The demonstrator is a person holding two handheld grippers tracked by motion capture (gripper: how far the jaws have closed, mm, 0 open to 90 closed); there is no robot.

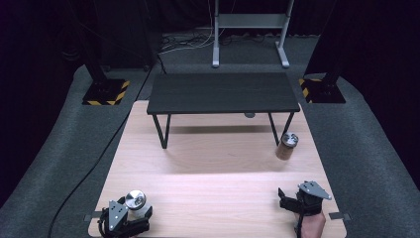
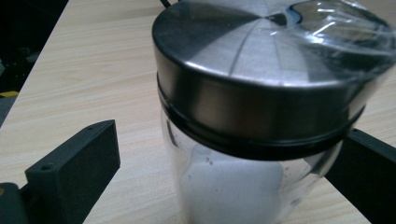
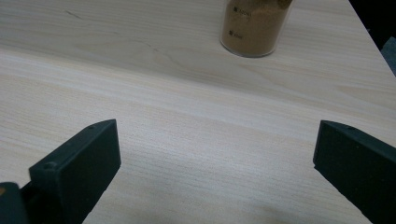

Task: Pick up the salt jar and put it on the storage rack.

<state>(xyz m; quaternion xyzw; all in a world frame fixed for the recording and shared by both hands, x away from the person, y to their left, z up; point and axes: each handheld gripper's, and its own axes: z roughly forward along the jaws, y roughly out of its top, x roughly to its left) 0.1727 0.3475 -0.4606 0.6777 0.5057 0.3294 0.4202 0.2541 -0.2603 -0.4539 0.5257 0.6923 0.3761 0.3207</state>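
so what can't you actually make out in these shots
- Brown jar, right gripper view: lid and top cut off by the frame's upper edge; label print too small to read.
- White jar, left gripper view: base cut off by the bottom edge; lid blurred at upper right.
- Left gripper, high view: whether its jaws touch the white jar, too small and dark.

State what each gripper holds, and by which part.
Nothing is held. The left gripper stands open around the white-filled jar, its left jaw clearly apart. The right gripper is open over bare table.

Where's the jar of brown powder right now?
In the high view the brown-powder jar stands at the table's right side, beside the black shelf's right leg, ahead of the open right claw.
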